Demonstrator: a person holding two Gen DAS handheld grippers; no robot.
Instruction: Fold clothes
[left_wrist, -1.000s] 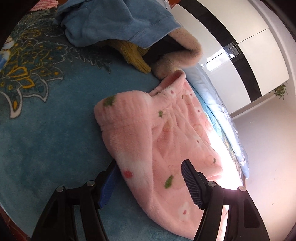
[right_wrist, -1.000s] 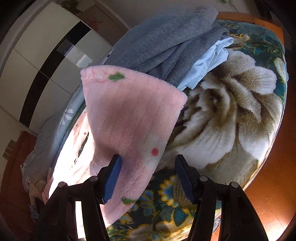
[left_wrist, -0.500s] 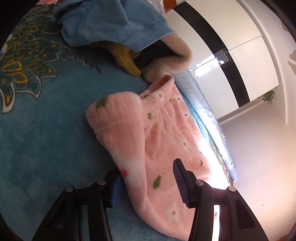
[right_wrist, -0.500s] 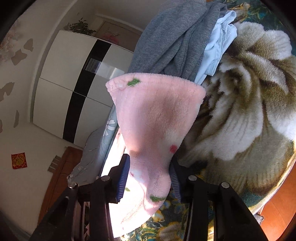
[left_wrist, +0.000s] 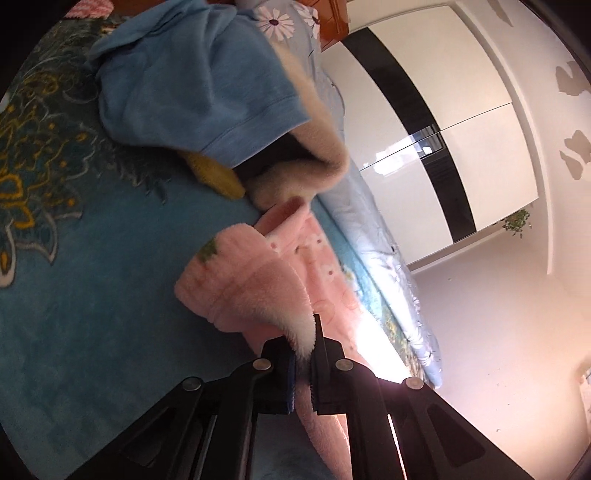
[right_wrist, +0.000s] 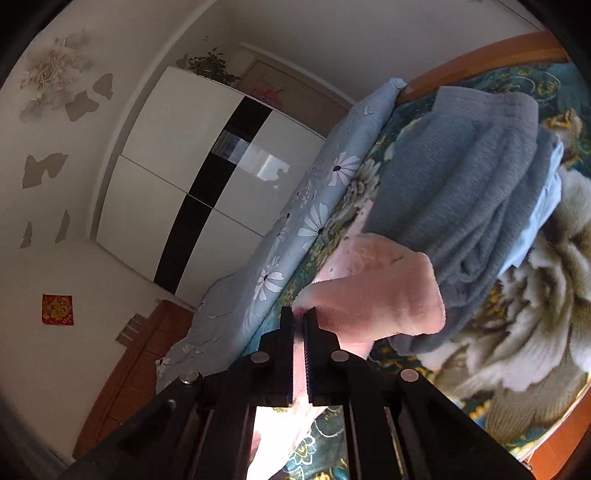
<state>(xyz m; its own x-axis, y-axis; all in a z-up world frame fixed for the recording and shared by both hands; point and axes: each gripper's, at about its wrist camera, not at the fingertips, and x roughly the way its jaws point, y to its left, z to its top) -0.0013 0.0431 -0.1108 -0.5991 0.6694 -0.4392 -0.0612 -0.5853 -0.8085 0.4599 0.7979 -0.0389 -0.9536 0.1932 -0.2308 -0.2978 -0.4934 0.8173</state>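
Left wrist view, nearest first: the left gripper (left_wrist: 303, 350) has its jaws clenched on a white-edged fold of the pink fleece garment with small printed fruit and flowers (left_wrist: 258, 291); a second ago those jaws stood wide apart on either side of the fleece as it lay flat. The pinched fold now rises off the teal floral plush blanket (left_wrist: 92, 295) that covers the bed, while the rest of the garment trails toward the bed's far edge. Beyond it lie a yellow knitted piece (left_wrist: 218, 177), a tan fleece-lined dark garment (left_wrist: 314, 162) and a blue cotton top (left_wrist: 195, 92), heaped together. Past the far edge hang a pale blue daisy-print quilt (left_wrist: 373, 229) and, farther off, a white wardrobe with a black stripe (left_wrist: 461, 122).

Right wrist view: the right gripper (right_wrist: 300, 332) is likewise clamped on another edge of the same pink fleece, which bunches just past the fingertips; one second ago it was open around a flat-hanging panel. Only this view shows the grey knit sweater (right_wrist: 461, 192) folded over a light blue cloth (right_wrist: 543, 206) directly behind the pink fleece, the blanket's large cream flower pattern, a red square paper ornament (right_wrist: 57, 309) on the wall, and the potted plant (right_wrist: 214, 66) on top of the wardrobe. The yellow, tan and blue garments appear only in the left view.
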